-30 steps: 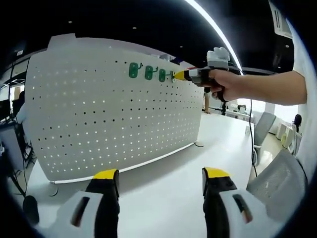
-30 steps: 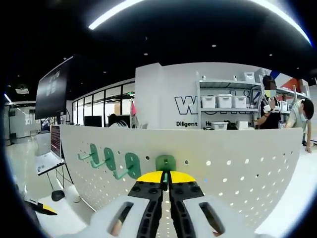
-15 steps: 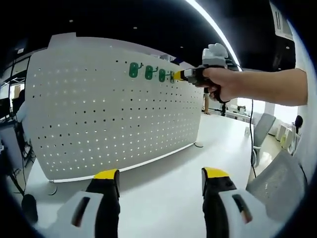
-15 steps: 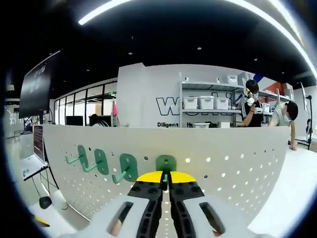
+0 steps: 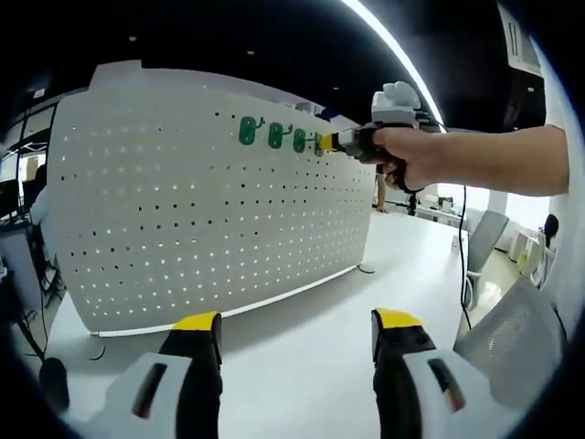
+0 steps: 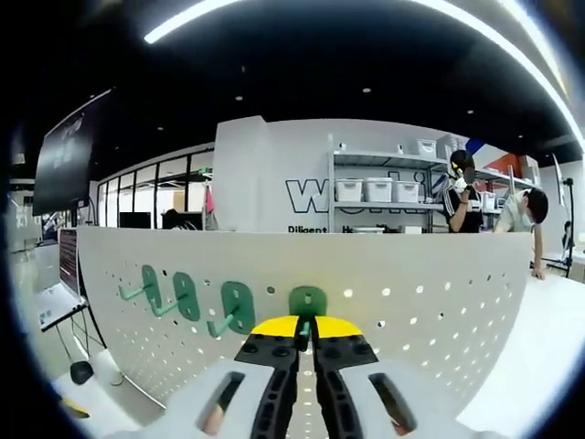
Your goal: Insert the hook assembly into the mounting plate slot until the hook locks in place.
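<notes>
Right claw was clenched on a green hook pressed against the pegboard near its top edge, beside three mounted hooks. Left claw hung released over the table.

4 hooks in row on pegboard top.

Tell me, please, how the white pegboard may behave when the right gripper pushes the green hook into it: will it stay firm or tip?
The pegboard stands upright on the table, apparently on small feet at its lower edge, so a hard push near the top might rock it. It looks thin, so it may flex slightly. The right gripper, shut on the green hook, presses high up; gentle force seems wise.
</notes>
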